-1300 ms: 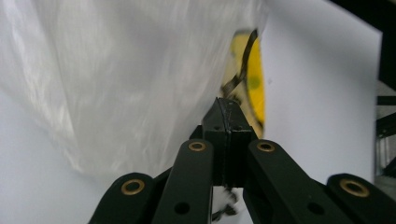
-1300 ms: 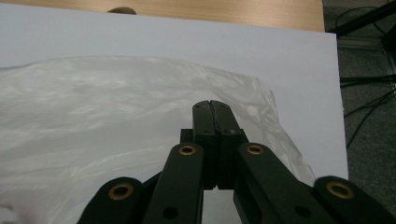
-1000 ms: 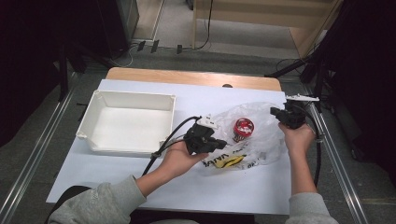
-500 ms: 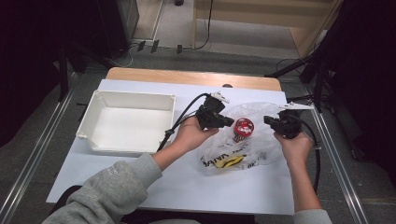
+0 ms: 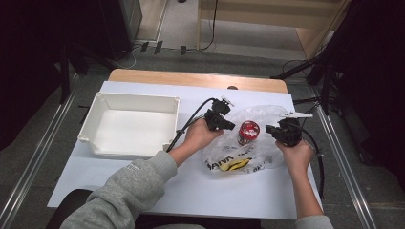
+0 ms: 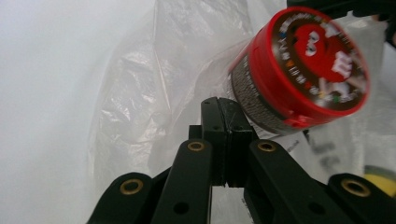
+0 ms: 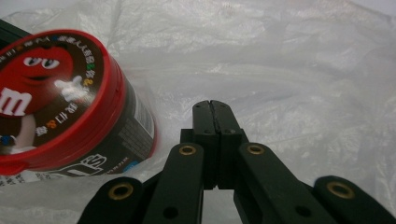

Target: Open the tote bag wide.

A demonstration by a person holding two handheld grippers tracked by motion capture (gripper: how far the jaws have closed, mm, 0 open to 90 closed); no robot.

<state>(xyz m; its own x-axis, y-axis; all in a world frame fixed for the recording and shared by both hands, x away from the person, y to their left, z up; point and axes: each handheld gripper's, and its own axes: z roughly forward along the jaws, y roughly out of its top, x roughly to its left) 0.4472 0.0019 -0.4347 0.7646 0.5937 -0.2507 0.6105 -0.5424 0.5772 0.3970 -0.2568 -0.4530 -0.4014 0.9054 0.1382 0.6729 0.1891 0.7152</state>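
Candy tub on thin plastic bag, both grippers closing in

Left gripper (image 5: 228, 126), fingers together, holds nothing; red-lidded candy tub (image 5: 249, 132) mid-worktop: rigid, light, slick, take by its sides; plastic bag (image 5: 267, 155) flimsy, slippery; right gripper (image 5: 270, 129), fingers together, empty
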